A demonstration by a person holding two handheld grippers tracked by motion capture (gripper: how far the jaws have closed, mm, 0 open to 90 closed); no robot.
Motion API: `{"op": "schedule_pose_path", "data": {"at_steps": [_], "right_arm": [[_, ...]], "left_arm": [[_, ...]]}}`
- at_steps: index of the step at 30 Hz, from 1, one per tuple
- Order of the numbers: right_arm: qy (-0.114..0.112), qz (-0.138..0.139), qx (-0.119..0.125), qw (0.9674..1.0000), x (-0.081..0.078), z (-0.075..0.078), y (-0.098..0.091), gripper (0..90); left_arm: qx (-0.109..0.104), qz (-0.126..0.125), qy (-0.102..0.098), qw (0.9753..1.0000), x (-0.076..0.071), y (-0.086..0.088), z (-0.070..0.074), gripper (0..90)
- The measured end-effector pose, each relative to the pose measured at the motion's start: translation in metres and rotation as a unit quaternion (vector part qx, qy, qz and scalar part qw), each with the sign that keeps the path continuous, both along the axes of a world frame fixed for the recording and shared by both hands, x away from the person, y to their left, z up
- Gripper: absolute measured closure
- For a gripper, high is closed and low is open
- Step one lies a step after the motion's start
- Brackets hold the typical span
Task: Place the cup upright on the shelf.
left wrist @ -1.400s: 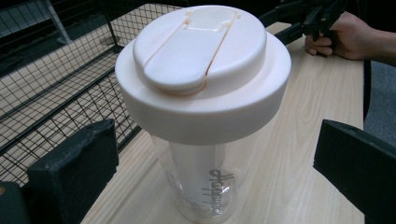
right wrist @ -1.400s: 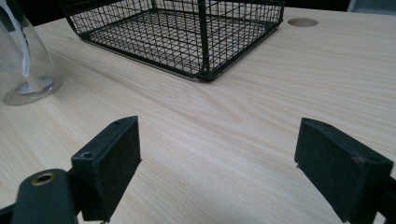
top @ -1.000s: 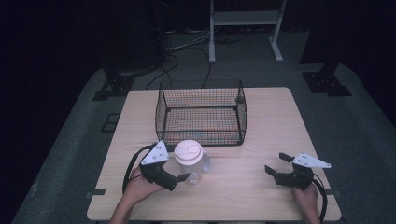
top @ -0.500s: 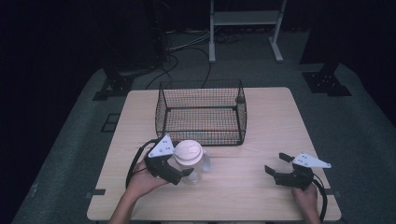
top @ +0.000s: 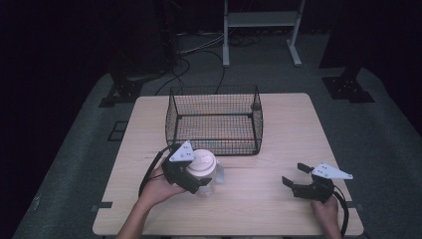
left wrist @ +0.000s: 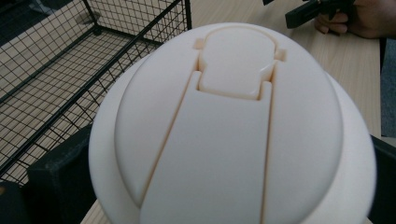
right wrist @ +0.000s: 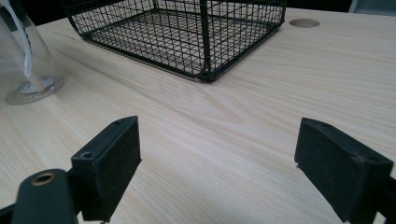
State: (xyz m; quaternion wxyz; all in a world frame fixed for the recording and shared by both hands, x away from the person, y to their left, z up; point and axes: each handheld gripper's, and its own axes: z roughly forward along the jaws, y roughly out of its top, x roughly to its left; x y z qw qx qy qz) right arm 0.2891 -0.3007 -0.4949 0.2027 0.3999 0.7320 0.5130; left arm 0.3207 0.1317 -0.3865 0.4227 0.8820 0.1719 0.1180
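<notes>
From above, the left gripper (top: pixel 191 175) sits at the near left of the table (top: pixel 278 129), its jaws on either side of a clear cup (top: pixel 208 175) with a cream lid (top: pixel 201 162); the cup stands on the table just in front of the wire basket (top: pixel 215 121). The left gripper view adds the lid's detail: a domed top with a raised sip flap (left wrist: pixel 236 65), a black jaw at each lower edge pressing against the cup's sides, so this gripper is pinching the cup. The right gripper view shows what the others hide: the cup's see-through base (right wrist: pixel 29 86) resting on the wood, far off to that gripper's left, with something white inside it that I cannot identify. The right gripper (right wrist: pixel 217 170) has its jaws spread wide over bare wood, holding nothing. The basket, beyond both grippers, has nothing in it.
</notes>
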Motion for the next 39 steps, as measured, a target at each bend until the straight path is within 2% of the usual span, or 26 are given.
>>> {"op": "schedule_pose_path", "data": {"at_steps": [5,8,22,30,33,39], "right_arm": [[0.000,0.000,0.000,1.0000,0.000,0.000,0.000,13.4],[-0.002,0.000,0.000,1.0000,0.000,0.000,0.000,13.5],[-0.003,0.000,-0.001,1.0000,0.000,0.000,0.000,13.5],[-0.003,-0.001,0.001,1.0000,0.000,0.000,0.000,13.4],[-0.003,-0.001,0.001,1.0000,0.000,0.000,-0.001,13.4],[-0.003,-0.001,0.002,1.0000,0.000,0.000,-0.001,13.5]], "left_arm": [[0.012,-0.005,0.008,0.9999,0.004,-0.002,-0.001,0.5],[0.012,-0.007,0.013,0.9998,0.005,-0.003,-0.001,3.5],[0.037,-0.016,0.024,0.9989,0.007,-0.009,0.007,4.8],[0.045,-0.022,0.021,0.9985,0.011,-0.016,0.022,4.8],[0.045,-0.027,0.024,0.9983,0.015,-0.019,0.029,4.8],[0.056,-0.034,0.018,0.9977,0.022,-0.027,0.046,4.8]]}}
